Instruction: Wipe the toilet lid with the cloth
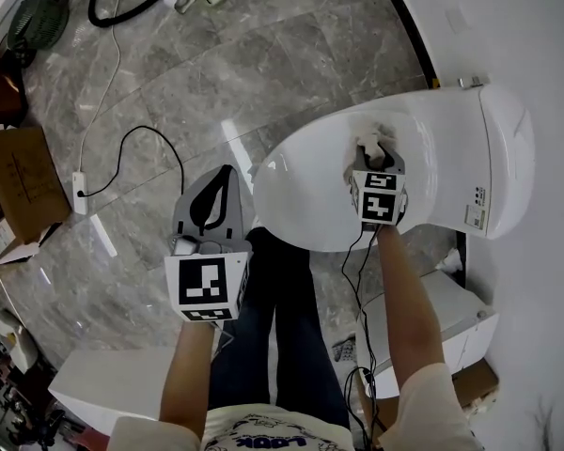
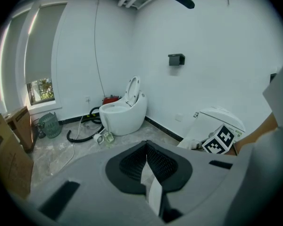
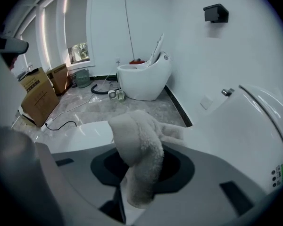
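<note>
Centrally, right gripper [image 1: 373, 156] pinches fluffy white cloth [image 3: 140, 149] on glossy white toilet lid [image 1: 301, 191]; at 8 o'clock, left gripper [image 1: 224, 178], jaws pressed together, over grey marble floor [image 1: 169, 73].

I have two tools: my left gripper [image 2: 146, 149] and my right gripper [image 1: 373, 156]. I count two toilets: the near toilet [image 1: 432, 158] on my right and the far toilet [image 2: 125, 112] by the far wall. There is one cloth [image 3: 141, 149]. There are two brown boxes on the left: the near box [image 3: 37, 100] and the far box [image 3: 60, 78]. I count one green basket [image 3: 82, 78], one black hose [image 2: 80, 136], one white plug strip [image 1: 78, 188] and one little black wall box [image 2: 176, 59].
</note>
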The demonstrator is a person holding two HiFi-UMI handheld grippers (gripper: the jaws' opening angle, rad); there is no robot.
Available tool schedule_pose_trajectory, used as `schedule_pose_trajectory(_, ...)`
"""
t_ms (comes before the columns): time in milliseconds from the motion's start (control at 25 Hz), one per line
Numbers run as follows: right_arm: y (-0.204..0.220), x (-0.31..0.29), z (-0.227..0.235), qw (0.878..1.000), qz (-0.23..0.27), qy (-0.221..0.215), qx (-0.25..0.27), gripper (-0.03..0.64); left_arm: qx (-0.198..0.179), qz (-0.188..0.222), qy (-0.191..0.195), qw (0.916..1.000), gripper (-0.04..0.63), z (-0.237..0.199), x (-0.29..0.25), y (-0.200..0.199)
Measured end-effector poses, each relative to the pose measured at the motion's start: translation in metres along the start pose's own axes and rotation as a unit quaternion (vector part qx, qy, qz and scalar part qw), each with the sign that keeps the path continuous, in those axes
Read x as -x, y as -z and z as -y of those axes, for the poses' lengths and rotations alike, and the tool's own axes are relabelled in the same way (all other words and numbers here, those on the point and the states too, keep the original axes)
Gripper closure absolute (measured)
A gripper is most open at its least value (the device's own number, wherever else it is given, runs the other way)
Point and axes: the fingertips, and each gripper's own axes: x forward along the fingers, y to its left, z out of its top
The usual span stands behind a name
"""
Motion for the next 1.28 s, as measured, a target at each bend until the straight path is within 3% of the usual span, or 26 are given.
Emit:
schedule_pose_trajectory(680, -0.002, 0.007, -0.119, 0.995, 0.014, -0.08, 0.063, 0.499, 0.021, -0.002, -0.03, 0.9993, 0.588, -0.03, 0.035, 0.028)
schedule_pose_trajectory(1280, 0.022, 0.025, -0.215, 0.978, 0.002, -0.165, 0.128, 0.499, 0.029, 0.0, -0.048, 0.9984, 0.588, -0.047, 0.056, 0.042)
